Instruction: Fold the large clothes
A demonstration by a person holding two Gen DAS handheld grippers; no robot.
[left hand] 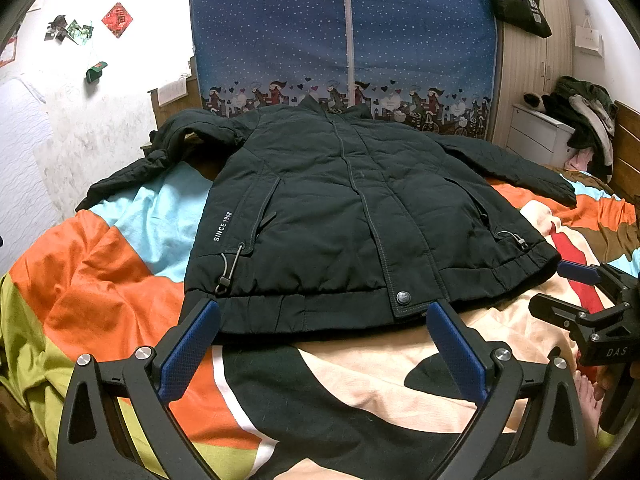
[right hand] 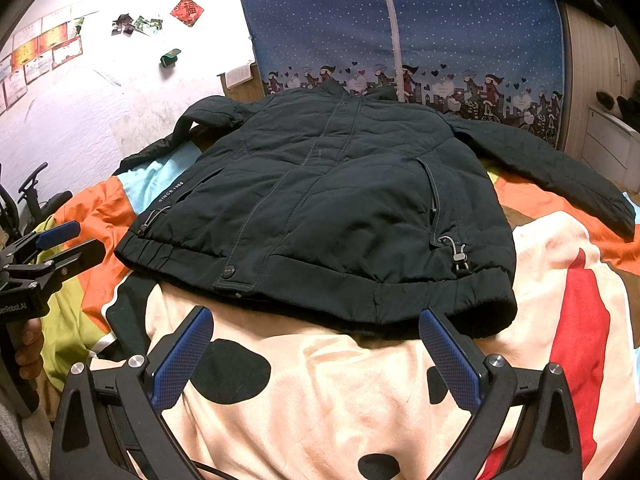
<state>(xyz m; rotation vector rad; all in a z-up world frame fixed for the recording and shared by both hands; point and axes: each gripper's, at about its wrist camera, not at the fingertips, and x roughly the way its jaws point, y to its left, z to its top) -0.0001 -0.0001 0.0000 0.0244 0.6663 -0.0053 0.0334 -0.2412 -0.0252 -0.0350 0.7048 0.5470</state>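
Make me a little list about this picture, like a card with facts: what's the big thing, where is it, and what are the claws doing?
Big thing: dark jacket, lying flat, front up, closed
Where: on a colourful bedspread
Sleeves: both spread out to the sides
Writing on jacket: SINCE 1968
Left claw: open, just before the hem, holding nothing
Right claw: open, just before the hem, holding nothing
Behind the bed: blue dotted fabric wardrobe
Folding: not started yet

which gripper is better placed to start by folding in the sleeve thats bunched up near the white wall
Left, probably. The bunched sleeve lies on the jacket's left side, where the open left gripper sits; the right gripper is at the opposite hem corner.
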